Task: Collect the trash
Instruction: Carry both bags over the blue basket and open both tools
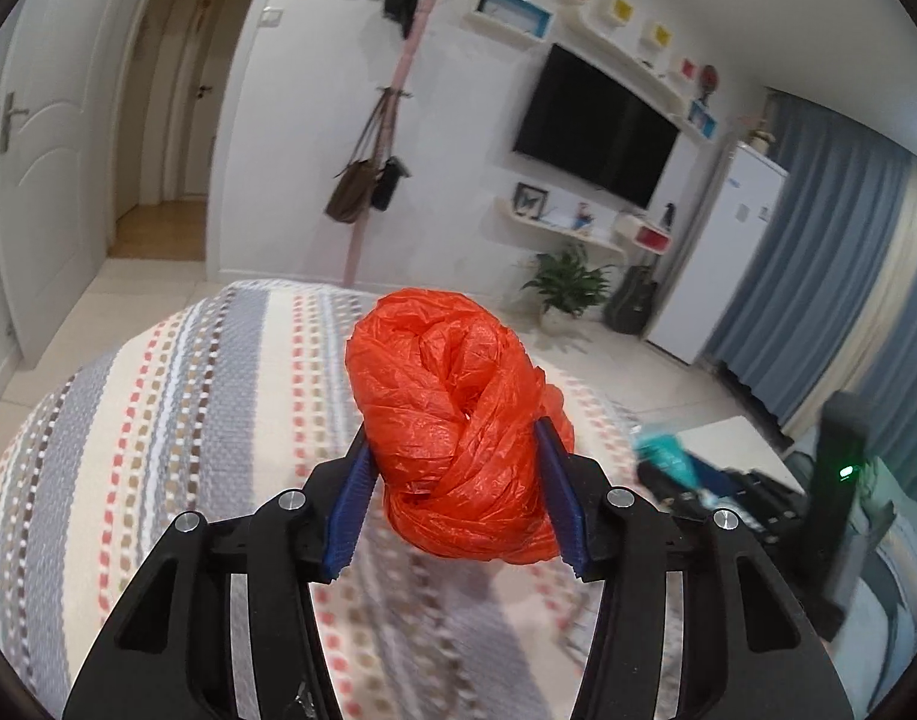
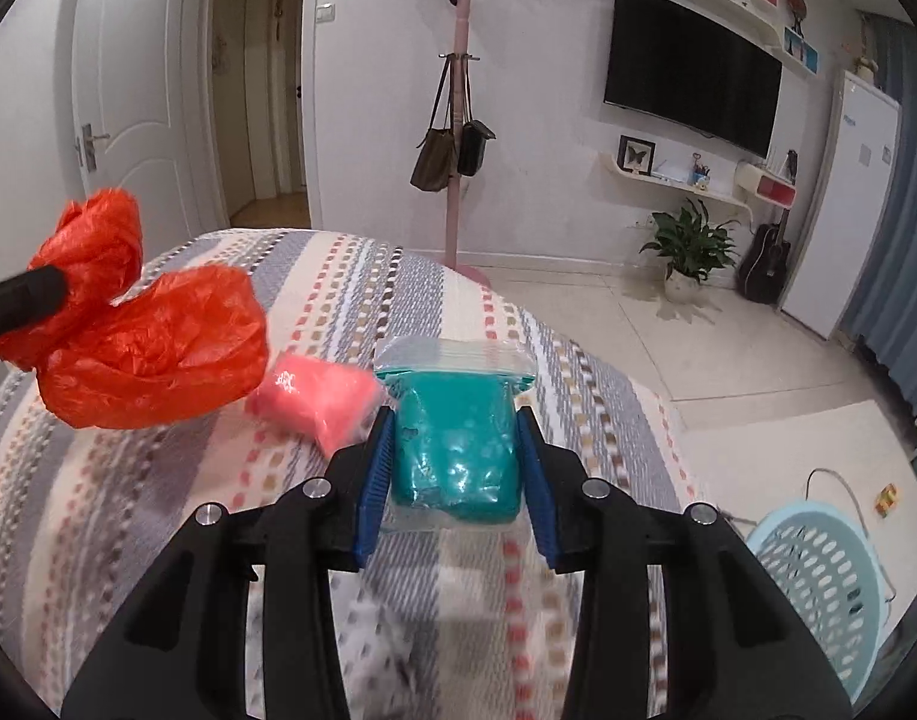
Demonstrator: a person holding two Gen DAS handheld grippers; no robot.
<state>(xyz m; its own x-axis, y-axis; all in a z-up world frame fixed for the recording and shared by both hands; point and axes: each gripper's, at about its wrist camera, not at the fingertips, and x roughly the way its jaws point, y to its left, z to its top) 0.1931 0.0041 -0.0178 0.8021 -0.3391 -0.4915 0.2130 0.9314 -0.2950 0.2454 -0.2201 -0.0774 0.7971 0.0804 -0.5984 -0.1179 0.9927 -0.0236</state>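
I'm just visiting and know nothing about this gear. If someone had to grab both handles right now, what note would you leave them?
Left gripper: shut on the crumpled orange plastic bag, held up over the striped bedspread.
Right gripper: shut on the zip bag of teal dough, also above the bed.
On the bed: a pink packet lies loose, beside the teal bag, untouched.
Light blue perforated basket stands on the floor to the right of the bed; probably where the trash goes.
Done: two items picked up.
Left: drop both, likely into the basket, then fetch the pink packet.
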